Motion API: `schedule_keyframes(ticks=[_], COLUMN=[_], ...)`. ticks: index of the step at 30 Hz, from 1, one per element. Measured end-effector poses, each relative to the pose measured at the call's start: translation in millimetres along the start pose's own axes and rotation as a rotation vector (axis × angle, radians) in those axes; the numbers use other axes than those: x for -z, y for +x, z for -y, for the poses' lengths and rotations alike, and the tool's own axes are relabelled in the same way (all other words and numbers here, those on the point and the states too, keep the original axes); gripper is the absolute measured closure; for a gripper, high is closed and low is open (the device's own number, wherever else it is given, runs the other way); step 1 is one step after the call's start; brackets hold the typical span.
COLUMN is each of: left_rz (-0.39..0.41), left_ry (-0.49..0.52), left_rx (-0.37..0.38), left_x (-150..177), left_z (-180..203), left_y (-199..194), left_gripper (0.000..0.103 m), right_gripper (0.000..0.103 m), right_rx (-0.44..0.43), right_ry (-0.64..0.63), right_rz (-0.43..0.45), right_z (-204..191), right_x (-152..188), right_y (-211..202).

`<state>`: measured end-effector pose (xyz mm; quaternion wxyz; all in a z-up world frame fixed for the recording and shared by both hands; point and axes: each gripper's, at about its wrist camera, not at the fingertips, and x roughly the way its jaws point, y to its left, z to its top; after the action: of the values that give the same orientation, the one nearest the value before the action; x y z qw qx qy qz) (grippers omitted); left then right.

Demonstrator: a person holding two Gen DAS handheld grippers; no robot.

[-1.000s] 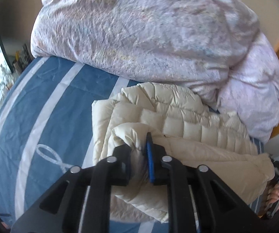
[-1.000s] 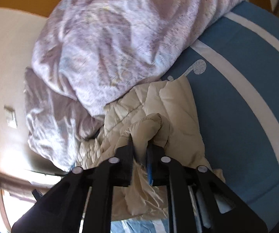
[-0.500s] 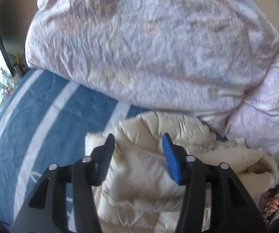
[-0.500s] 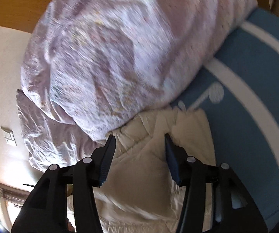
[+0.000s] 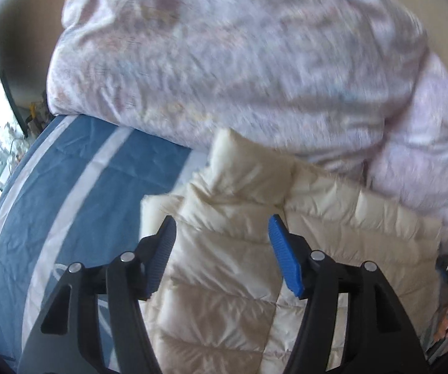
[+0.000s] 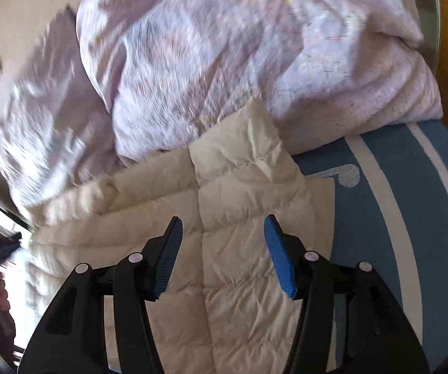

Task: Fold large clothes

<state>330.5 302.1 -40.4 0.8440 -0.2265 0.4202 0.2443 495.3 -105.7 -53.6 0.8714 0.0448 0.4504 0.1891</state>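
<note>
The cream puffer jacket (image 5: 230,249) lies folded on the blue striped bed (image 5: 93,193), its far edge tucked against a heap of lilac duvet (image 5: 239,62). Both grippers sit above it with jaws spread wide and nothing between them — the left gripper (image 5: 222,233) and the right gripper (image 6: 222,233).

jacket (image 5: 230,268): quilted cream cloth, puffy, slight sheen
duvet (image 5: 239,62): lilac cloth, matt, crumpled
bedsheet (image 5: 77,187): blue cloth with white stripes, matt, lightly creased
left gripper (image 5: 222,237): black plastic, ribbed blue pads
</note>
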Motion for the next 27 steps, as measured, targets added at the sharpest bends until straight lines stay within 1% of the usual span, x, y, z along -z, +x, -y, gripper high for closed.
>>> schedule_keyframes(ticks=[3, 6, 7, 10, 13, 23, 27], left_rz=[0.009, 0.032, 0.038, 0.052, 0.054, 0.054, 0.058], left_ry=[0.051, 0.083, 0.088, 0.105, 0.113, 0.092, 0.093], left_rx=[-0.056, -0.11, -0.12, -0.158, -0.187, -0.2, -0.213], left_x=[7, 8, 8, 8, 9, 12, 13], left_z=[17, 25, 26, 25, 22, 14, 16], left_y=[18, 32, 35, 47, 60, 86, 93], left_gripper=[0.041, 0.041, 0.04, 0.037, 0.032, 0.02, 0.016], right_gripper=[0.047, 0.046, 0.045, 0.04, 0.038, 0.032, 0.03], right_rx=[0.104, 0.182, 0.199, 0.212, 0.211, 0.232, 0.236], right_ry=[-0.08, -0.124, -0.131, -0.118, -0.1, -0.104, -0.104], right_rz=[0.033, 0.04, 0.04, 0.042, 0.045, 0.055, 0.043], right_z=[-12, -15, -14, -8, -1, 2, 6], right_x=[0, 1, 1, 3, 5, 9, 9], right_y=[15, 30, 35, 45, 53, 79, 90])
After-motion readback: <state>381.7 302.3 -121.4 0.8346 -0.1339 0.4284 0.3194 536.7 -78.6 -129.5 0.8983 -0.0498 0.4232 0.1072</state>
